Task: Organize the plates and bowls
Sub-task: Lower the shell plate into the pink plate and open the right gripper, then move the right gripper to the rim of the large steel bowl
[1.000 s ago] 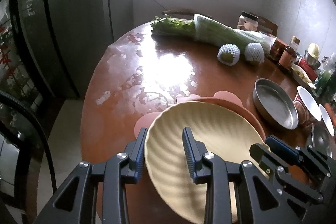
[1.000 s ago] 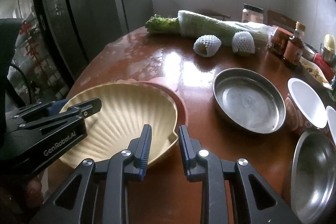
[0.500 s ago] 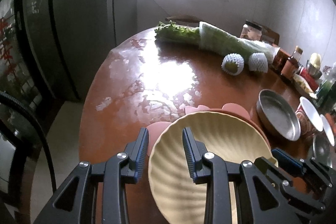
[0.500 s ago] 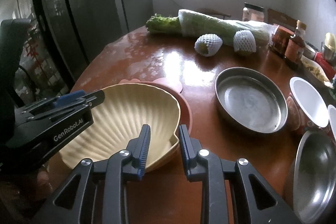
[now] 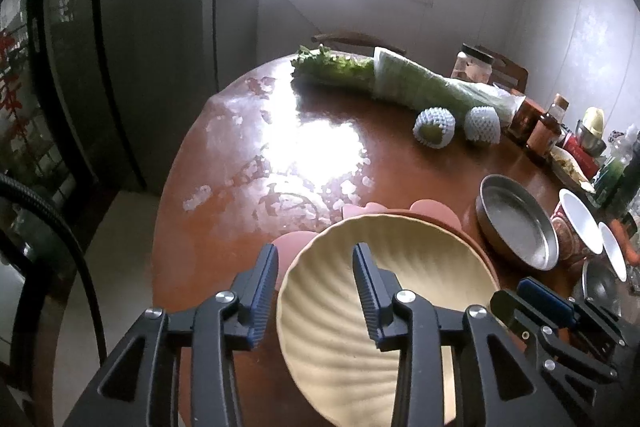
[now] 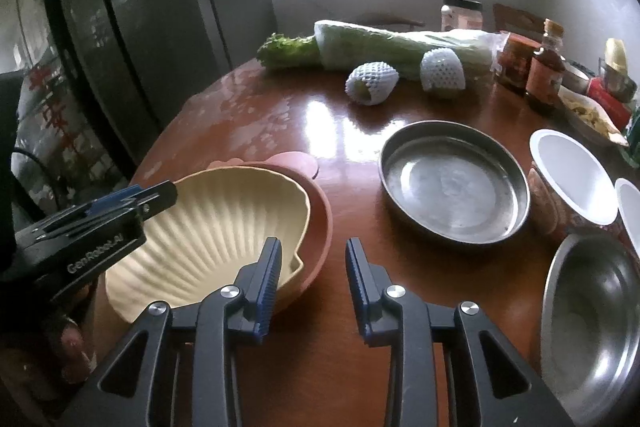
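Observation:
A cream shell-shaped plate (image 5: 384,311) lies in a pink plate (image 5: 434,213) on the brown round table (image 5: 248,211). My left gripper (image 5: 316,291) is open, its fingers astride the cream plate's left rim. In the right wrist view the cream plate (image 6: 216,227) and pink plate (image 6: 320,223) sit at lower left. My right gripper (image 6: 313,283) is open and empty, just right of the plates' rim. A steel round pan (image 6: 452,183) lies in the middle, a steel bowl (image 6: 592,319) at lower right, white-lined bowls (image 6: 568,175) beside it.
Cabbage (image 6: 400,43) and lettuce (image 6: 288,51) lie at the table's far side with two net-wrapped fruits (image 6: 372,83). Jars and sauce bottles (image 6: 544,67) crowd the far right. A dark fridge (image 6: 120,7) stands left of the table. The steel pan also shows in the left wrist view (image 5: 516,223).
My right gripper opened and let go of the cream plate's rim, drawing slightly right. The cream plate settled into the pink plate. My left gripper pulled back a little, still astride the rim.

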Motion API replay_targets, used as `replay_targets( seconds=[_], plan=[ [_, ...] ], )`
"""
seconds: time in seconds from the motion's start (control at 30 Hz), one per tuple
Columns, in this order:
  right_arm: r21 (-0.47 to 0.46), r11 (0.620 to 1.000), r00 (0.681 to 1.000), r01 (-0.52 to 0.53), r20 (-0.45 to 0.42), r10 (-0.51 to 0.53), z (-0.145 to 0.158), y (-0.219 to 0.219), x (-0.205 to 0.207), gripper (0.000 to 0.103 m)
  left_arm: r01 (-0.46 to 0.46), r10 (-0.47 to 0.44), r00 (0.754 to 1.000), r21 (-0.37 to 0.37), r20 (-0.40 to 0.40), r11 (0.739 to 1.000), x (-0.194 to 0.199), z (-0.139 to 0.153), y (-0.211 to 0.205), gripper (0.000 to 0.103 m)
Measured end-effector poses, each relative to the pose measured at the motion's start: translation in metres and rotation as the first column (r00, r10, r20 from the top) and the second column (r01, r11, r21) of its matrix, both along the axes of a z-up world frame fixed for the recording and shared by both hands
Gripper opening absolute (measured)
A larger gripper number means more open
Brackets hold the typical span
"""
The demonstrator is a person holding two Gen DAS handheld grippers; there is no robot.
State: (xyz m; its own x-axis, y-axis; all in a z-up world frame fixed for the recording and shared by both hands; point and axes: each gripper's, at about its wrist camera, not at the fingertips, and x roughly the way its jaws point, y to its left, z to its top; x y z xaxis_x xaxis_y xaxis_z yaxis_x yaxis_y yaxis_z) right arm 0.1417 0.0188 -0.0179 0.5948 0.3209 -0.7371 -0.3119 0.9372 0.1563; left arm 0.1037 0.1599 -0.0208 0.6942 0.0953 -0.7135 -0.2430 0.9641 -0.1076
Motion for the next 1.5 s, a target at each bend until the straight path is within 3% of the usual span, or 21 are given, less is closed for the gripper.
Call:
replay_targets(
  seconds=[0.9, 1.1, 1.3, 1.5],
  plan=[
    [0.081, 0.987, 0.987, 0.137, 0.078, -0.144, 0.034, -0.097, -0.019, 0.040, 0.185, -0.186, 0.982, 0.027, 0.032, 0.982, -0.007, 0.036, -0.104, 0.043],
    [0.083, 0.981, 0.977, 0.178, 0.101, -0.186, 0.043, -0.130, -0.032, 0.040, 0.288, -0.287, 0.957, -0.016, 0.031, 0.958, -0.010, 0.035, -0.142, 0.043],
    [0.025, 0.964, 0.956, 0.264, 0.129, -0.265, 0.046, -0.176, -0.050, 0.045, 0.367, -0.367, 0.930, -0.044, 0.007, 0.929, -0.004, 0.026, -0.183, 0.044],
    [0.011, 0.934, 0.930, 0.356, 0.095, -0.355, 0.035, -0.226, -0.061, 0.046, 0.411, -0.413, 0.911, -0.049, -0.028, 0.910, 0.004, 0.015, -0.215, 0.044]
  ],
)
